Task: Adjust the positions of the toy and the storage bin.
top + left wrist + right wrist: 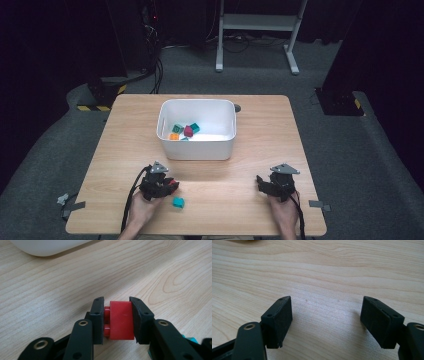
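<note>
A red brick sits between the black jaws of my left gripper. One pad presses on its studs and the other on its flat side, low over the wooden table. In the high view the left gripper is at the front left with the red brick at its tips. A teal brick lies on the table just right of that hand, and its corner peeks past the jaw. My right gripper rests at the front right. Its jaws stand wide apart over bare wood.
A white bin stands mid-table beyond both grippers, with several bricks inside in teal, green, orange and dark red. Its rounded wall shows ahead of the left gripper. Tape tabs stick out at the table's front corners. Dark stands and a white frame stand on the floor behind.
</note>
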Demonstrator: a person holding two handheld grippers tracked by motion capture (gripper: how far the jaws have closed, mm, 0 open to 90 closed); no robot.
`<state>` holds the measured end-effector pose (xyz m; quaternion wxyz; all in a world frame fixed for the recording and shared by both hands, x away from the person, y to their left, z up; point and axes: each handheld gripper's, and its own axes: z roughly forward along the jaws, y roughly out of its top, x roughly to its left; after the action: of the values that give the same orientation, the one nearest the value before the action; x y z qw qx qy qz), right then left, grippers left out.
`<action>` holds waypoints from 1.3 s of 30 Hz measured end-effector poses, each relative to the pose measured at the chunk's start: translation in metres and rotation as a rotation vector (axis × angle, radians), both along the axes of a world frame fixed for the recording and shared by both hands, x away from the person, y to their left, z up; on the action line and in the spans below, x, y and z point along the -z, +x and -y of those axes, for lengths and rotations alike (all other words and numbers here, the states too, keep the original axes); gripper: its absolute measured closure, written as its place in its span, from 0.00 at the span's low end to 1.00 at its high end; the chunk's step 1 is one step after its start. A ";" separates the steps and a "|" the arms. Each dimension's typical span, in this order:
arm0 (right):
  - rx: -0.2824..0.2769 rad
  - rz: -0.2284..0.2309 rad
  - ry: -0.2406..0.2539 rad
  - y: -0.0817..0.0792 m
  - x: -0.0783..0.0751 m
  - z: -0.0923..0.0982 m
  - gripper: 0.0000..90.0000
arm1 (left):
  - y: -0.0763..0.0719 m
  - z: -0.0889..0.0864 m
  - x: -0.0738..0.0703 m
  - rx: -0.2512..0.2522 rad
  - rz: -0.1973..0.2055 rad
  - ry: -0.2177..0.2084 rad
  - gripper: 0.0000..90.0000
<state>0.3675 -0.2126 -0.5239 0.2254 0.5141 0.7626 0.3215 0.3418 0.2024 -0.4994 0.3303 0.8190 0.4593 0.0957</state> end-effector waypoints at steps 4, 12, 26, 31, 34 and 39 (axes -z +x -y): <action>0.000 0.000 0.000 0.000 0.000 0.000 0.28 | 0.000 0.000 0.000 0.005 -0.009 -0.008 0.74; 0.000 0.000 0.000 0.000 0.000 0.000 0.28 | -0.001 -0.001 -0.005 0.015 0.001 -0.011 0.75; 0.000 0.000 0.000 0.000 0.000 0.000 0.28 | 0.002 -0.015 -0.032 0.003 0.047 -0.066 0.75; 0.000 0.000 0.000 0.000 0.000 0.000 0.28 | 0.004 -0.020 -0.043 -0.001 0.062 -0.093 0.75; 0.000 0.000 0.000 0.000 0.000 0.000 0.28 | 0.007 -0.022 -0.050 -0.001 0.072 -0.100 0.75; 0.000 0.000 0.000 0.000 0.000 0.000 0.28 | 0.011 -0.024 -0.062 0.003 0.087 -0.109 0.75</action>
<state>0.3675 -0.2126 -0.5239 0.2253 0.5141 0.7626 0.3216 0.3525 0.2262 -0.4377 0.3942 0.7955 0.4480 0.1053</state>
